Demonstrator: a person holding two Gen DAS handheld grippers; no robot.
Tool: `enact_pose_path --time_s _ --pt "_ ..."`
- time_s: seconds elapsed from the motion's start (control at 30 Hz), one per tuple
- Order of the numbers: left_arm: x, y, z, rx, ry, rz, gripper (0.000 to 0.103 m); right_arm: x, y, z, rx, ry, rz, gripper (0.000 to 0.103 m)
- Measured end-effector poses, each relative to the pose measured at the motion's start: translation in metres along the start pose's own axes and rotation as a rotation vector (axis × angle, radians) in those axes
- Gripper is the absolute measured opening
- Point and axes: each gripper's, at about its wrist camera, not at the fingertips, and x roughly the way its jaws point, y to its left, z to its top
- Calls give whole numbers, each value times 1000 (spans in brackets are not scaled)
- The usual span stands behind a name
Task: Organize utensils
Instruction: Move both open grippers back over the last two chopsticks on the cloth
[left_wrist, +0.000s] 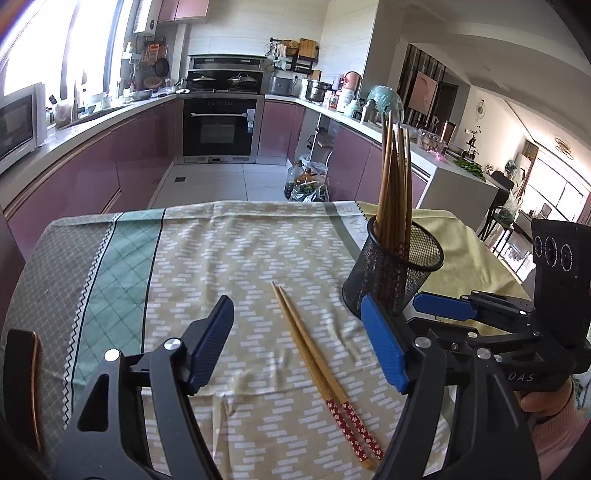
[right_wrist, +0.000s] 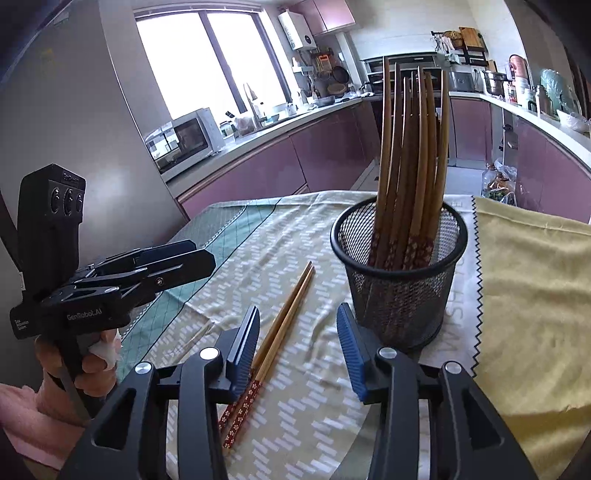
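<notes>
Chopsticks (left_wrist: 325, 373), one loose pair w/ red flowered handles, lie flat on the patterned cloth (left_wrist: 207, 251) covering the tabletop, side by side & touching, tips pointing far, handles near. Just right of them stands a black mesh holder (left_wrist: 391, 273), upright, w/ a bundle of same-style chopsticks (right_wrist: 410, 158) inside, handles down, tips up. A yellow cloth (right_wrist: 535, 295) lies under/right of the holder's far side.

Left gripper (left_wrist: 299, 325): fingers wide apart, nothing between the pads; loose pair shows in the gap below them, not touched. Its right finger (left_wrist: 384, 347) sits near the holder's base in left wrist view; can't tell if touching.

Right gripper (right_wrist: 299, 343): fingers partly apart, empty. Its left finger (right_wrist: 243, 350) overlaps the loose pair's shafts in right wrist view; contact unclear. Its right finger is just beside the holder's near wall.

Each gripper shows in the other's cam, held by a hand (right_wrist: 92, 354) w/ a pink sleeve. Kitchen counters & oven far behind.
</notes>
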Motion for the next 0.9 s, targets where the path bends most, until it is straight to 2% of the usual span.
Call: enact_pose_path --time_s 0.23,0.4,0.57,0.9 --pt "10 14 -30 -21 60 50 71 21 11 -16 -4 71 5 45" --pt "16 15 -40 -29 92 56 71 29 12 -24 1 102 -3 45" --pt "19 10 -44 -19 108 66 70 32 13 -28 5 114 -5 45" --pt "35 3 -56 1 167 41 69 28 6 -33 30 115 -16 45"
